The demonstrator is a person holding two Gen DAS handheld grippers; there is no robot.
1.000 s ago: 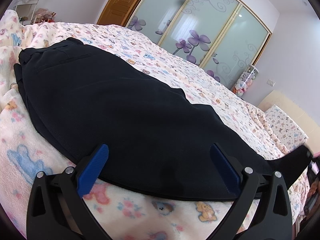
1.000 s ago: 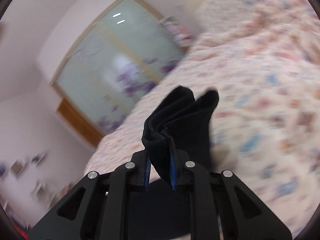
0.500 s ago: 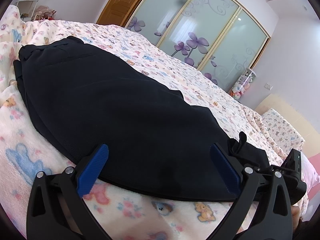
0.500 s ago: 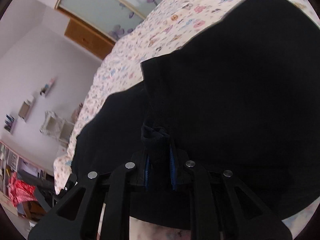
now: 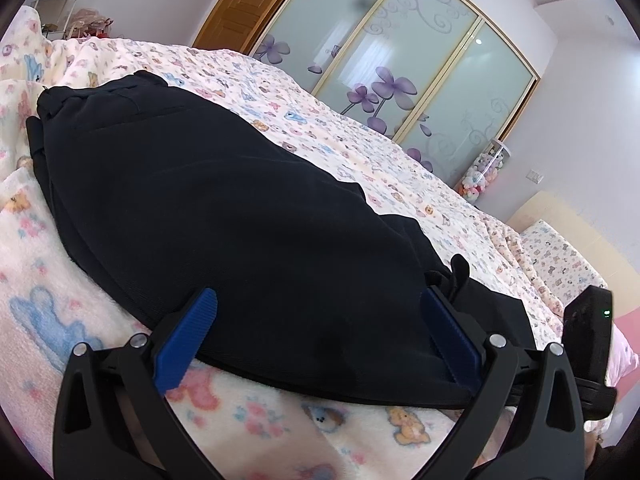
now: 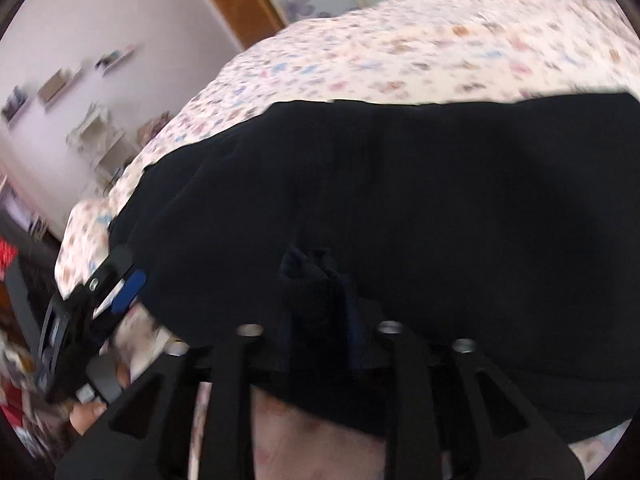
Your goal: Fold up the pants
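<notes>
Across the left wrist view's lower edge, the left gripper (image 5: 316, 336) stands wide open, tilted gently down over the near hem of the black pants (image 5: 240, 216) spread on the bed (image 5: 400, 152). At lower centre of the right wrist view, the right gripper (image 6: 318, 312), angled steeply down, is opening, a bunched fold of pants between its fingers.

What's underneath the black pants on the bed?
The black pants lie on a cream blanket printed with bears and bunnies, visible all around them. What lies directly beneath the dark fabric, including any lower folded layer, is covered.
</notes>
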